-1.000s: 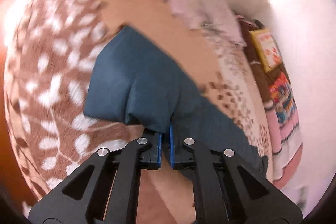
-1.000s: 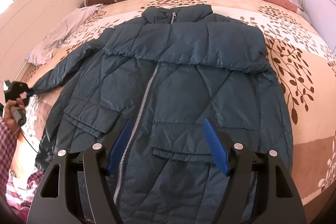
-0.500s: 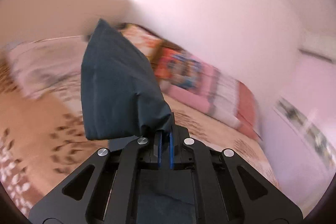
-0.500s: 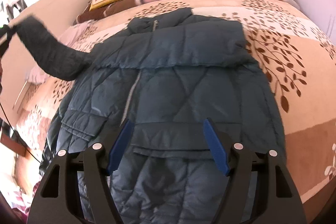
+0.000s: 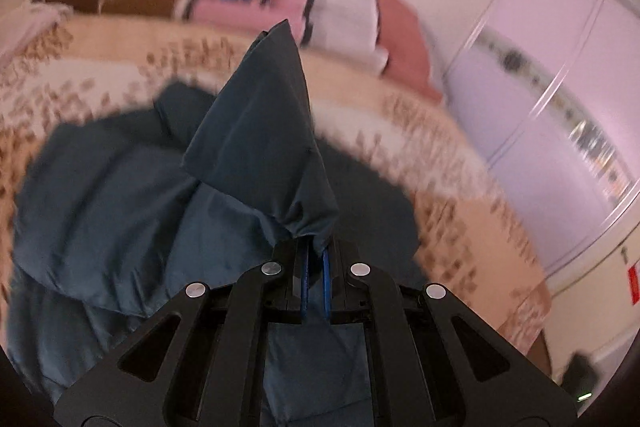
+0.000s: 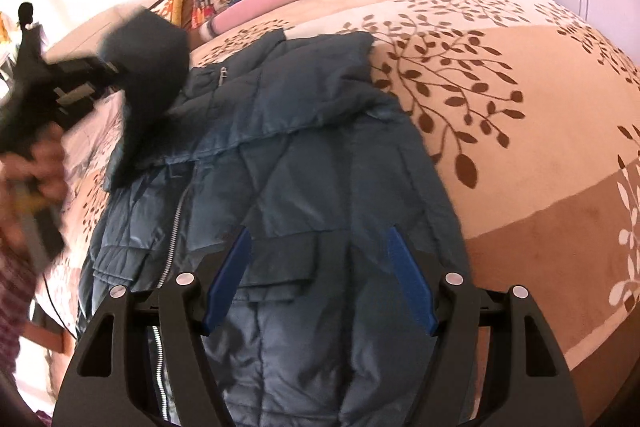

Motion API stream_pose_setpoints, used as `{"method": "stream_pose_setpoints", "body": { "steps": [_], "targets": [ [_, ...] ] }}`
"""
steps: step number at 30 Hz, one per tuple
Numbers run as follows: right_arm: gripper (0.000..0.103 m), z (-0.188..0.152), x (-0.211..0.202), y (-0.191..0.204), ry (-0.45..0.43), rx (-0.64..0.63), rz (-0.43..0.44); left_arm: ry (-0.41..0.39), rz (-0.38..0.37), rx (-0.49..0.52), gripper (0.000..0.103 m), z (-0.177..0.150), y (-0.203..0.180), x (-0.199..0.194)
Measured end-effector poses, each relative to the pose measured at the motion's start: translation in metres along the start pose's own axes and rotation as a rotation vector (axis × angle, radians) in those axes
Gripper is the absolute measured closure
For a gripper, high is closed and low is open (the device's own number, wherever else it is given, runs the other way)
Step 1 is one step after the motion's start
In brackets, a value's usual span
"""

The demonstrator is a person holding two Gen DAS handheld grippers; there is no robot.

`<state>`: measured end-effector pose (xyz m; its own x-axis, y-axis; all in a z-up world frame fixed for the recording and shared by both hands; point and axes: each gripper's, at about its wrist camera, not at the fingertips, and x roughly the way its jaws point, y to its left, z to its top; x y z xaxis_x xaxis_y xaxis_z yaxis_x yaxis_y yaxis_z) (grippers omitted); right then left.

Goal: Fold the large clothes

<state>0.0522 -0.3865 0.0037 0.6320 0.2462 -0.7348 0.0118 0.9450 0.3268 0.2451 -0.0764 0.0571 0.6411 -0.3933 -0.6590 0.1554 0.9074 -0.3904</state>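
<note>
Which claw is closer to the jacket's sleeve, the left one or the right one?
Left. The left claw is shut on the sleeve end, holding it up above the jacket. The right claw is open over the jacket's lower front, apart from that sleeve.

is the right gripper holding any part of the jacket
No, the right gripper hovers with its blue pads wide apart above the jacket, and no fabric is pinched between them.

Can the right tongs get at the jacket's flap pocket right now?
Probably yes. The right tongs stand open just above the pocket, with nothing lying between them. The left tongs hold the sleeve well off to the side.
</note>
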Motion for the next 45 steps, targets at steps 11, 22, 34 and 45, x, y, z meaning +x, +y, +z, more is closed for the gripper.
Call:
{"method": "stream_pose_setpoints", "body": {
  "steps": [11,22,34,45],
  "targets": [
    [0.034,0.006,0.017,0.001,0.025,0.002,0.013,0.208,-0.031,0.113,0.037,-0.053,-0.015,0.031],
    [0.034,0.03,0.052,0.032,0.066,0.022,0.095,0.122,-0.051,0.103,0.036,-0.081,0.017,-0.056],
    [0.097,0.07,0.13,0.042,0.17,0.265,0.131,0.106,0.154,-0.204,0.036,-0.152,0.15,-0.145],
    [0.098,0.058,0.125,0.033,0.128,0.287,0.057,0.068,0.24,-0.287,0.036,-0.167,0.195,-0.169]
  ]
}}
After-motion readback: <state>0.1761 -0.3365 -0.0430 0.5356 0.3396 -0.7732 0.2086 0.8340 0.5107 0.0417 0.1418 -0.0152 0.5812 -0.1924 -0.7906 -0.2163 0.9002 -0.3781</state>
